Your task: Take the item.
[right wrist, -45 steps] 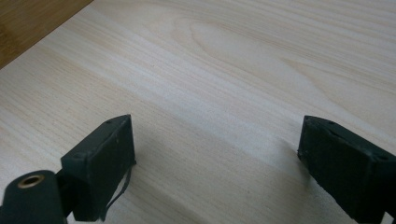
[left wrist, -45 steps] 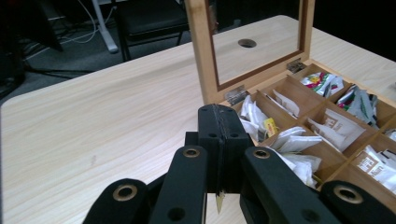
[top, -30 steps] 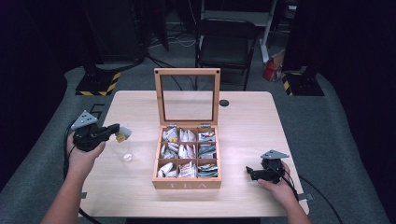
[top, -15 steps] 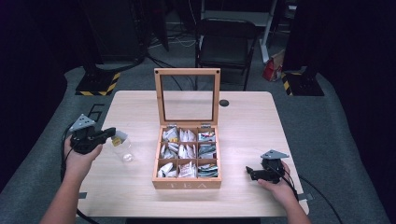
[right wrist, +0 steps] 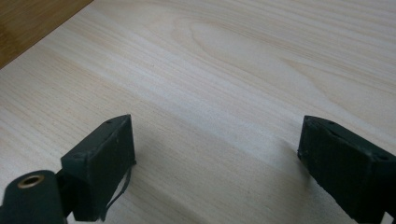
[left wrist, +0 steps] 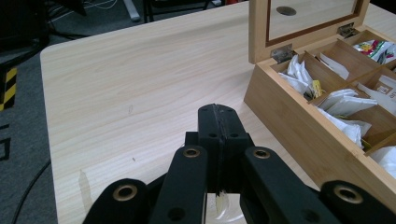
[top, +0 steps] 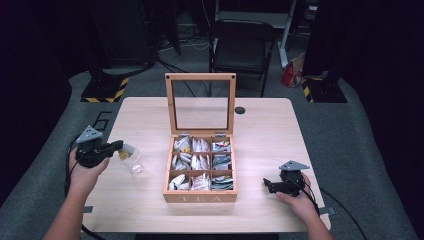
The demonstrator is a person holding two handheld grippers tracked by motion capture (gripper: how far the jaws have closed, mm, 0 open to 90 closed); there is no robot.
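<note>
Carrying a tea bag (top: 127, 155) in the left tool (top: 116, 146), jaws pressed flat together on its thin edge, yellow tag and clear wrapper dangling just above the surface (top: 260, 130), out to the left of the wooden tea box (top: 200, 198) and apart from it. Resting the right tool (top: 267, 184) on the surface near the box's right front corner, jaws spread wide, nothing between them.

Looks like the carry-away step: bag out of the box, not yet set down. Next up, probably: lower it onto bare wood and ease the jaws apart without dragging the flimsy wrapper along.

Box lid (top: 200, 76) propped upright, compartments stuffed with sachets. Pale wood grain all across; beyond it, grey carpet, a black folding chair (top: 241, 50), hazard-striped bases, dark drapes.
</note>
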